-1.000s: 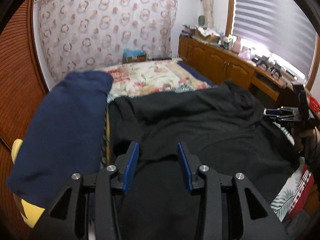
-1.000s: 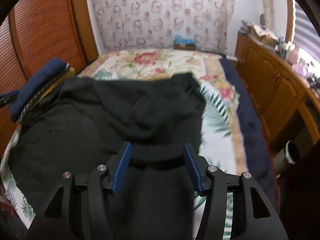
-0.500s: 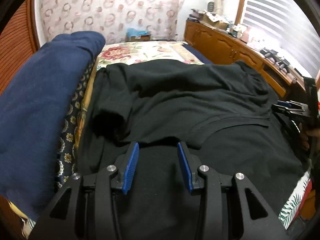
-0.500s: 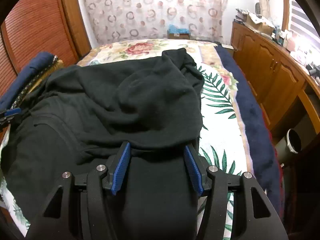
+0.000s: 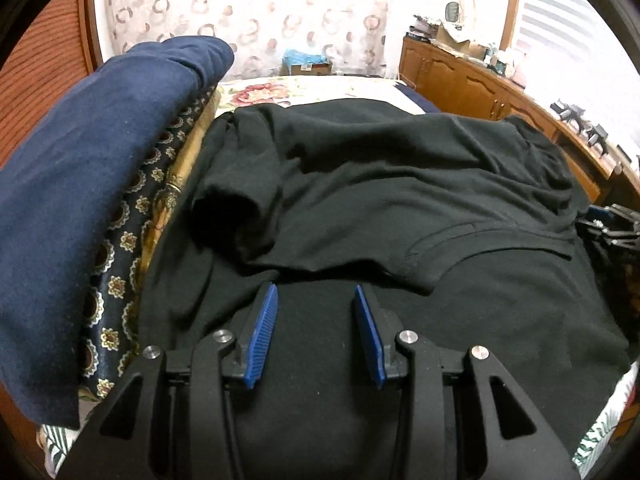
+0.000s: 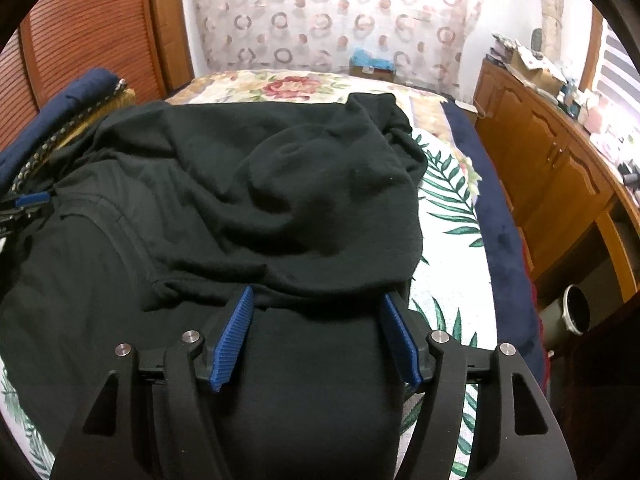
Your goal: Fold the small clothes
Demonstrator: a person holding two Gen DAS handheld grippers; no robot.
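Your left claw (image 5: 315, 300) parted over the black shirt (image 5: 380, 184), nothing pinched, your right claw (image 6: 318, 300) opening, shirt fold between its pads.

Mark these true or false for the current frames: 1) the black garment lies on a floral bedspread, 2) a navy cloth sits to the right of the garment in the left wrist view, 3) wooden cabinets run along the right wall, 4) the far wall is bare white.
1) True. The black garment lies on the floral bedspread.
2) False. The navy cloth sits to the garment's left, over a patterned quilt.
3) True. The wooden cabinets line the right side.
4) False. A curtain printed with rings covers it.
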